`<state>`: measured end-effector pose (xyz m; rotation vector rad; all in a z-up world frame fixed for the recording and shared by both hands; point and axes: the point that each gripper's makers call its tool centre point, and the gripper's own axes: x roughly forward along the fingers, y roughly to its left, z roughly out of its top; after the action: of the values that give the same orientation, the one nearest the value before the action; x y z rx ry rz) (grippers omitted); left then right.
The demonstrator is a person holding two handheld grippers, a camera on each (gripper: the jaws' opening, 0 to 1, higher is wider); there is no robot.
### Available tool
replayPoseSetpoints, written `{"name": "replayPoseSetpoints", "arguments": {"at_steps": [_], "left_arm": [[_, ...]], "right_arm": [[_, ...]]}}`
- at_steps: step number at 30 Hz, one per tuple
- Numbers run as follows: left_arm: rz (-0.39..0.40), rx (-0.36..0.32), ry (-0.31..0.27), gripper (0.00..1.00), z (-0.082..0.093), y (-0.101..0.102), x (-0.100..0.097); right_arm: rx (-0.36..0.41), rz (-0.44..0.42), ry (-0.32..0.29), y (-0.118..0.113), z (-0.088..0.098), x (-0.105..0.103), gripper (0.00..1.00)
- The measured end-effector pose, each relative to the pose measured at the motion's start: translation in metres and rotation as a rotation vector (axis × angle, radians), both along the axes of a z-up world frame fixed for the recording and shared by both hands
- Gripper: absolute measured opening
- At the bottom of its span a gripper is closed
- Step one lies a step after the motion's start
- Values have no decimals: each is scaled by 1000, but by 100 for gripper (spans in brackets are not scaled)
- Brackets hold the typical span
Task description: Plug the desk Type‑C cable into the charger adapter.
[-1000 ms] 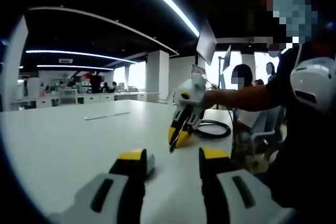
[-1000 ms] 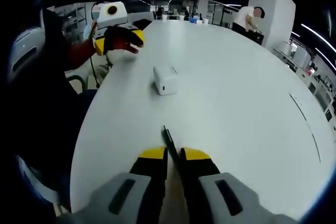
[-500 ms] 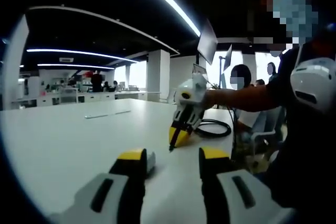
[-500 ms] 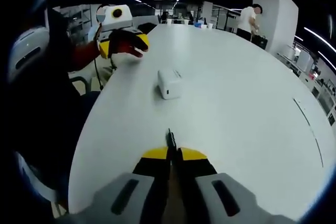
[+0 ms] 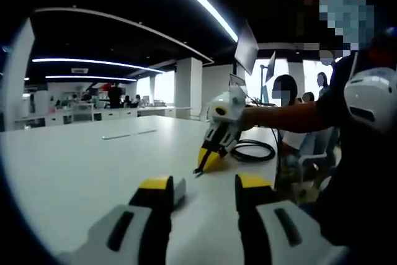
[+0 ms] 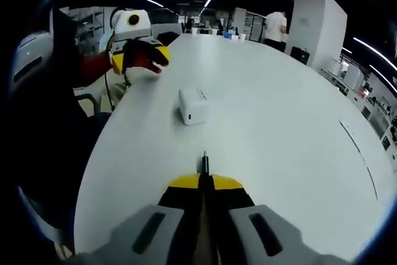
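A white charger adapter (image 6: 193, 105) lies on the white table (image 6: 285, 110), its port side facing my right gripper (image 6: 205, 181). That gripper is shut on the black Type-C plug (image 6: 204, 162), which sticks out forward and points toward the adapter from a short distance. In the left gripper view the right gripper (image 5: 211, 153) hovers tip-down over the table, the plug (image 5: 199, 169) poking from it, with the black cable (image 5: 253, 151) coiled behind. My left gripper (image 5: 203, 183) is open with nothing between its jaws. The adapter (image 5: 178, 189) peeks out behind its left jaw. The left gripper (image 6: 146, 53) sits near the table's left edge.
The person holding the grippers fills the right of the left gripper view (image 5: 360, 122). A thin pale strip (image 6: 356, 138) lies on the far right of the table. The table's curved edge (image 6: 102, 153) runs along the left. Other people and a pillar stand beyond.
My right gripper has tilted and shifted slightly, so the plug now points straighter at the adapter. The left gripper and the adapter have stayed put.
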<state>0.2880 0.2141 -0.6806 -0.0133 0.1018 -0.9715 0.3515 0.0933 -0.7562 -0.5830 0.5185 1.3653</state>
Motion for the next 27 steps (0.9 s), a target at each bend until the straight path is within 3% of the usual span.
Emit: {"name": "replayPoseSetpoints", "arguments": {"at_steps": [6, 14, 19, 27], "left_arm": [[0, 31, -1, 39, -4, -1, 2], [19, 138, -14, 39, -16, 1, 14], [12, 162, -16, 43, -18, -2, 21], [-37, 330, -33, 49, -32, -11, 42]], "right_arm": [[-3, 3, -19, 2, 0, -4, 2], [0, -2, -29, 0, 0, -3, 2], [6, -5, -36, -3, 3, -2, 2], [9, -9, -40, -5, 4, -3, 2]]}}
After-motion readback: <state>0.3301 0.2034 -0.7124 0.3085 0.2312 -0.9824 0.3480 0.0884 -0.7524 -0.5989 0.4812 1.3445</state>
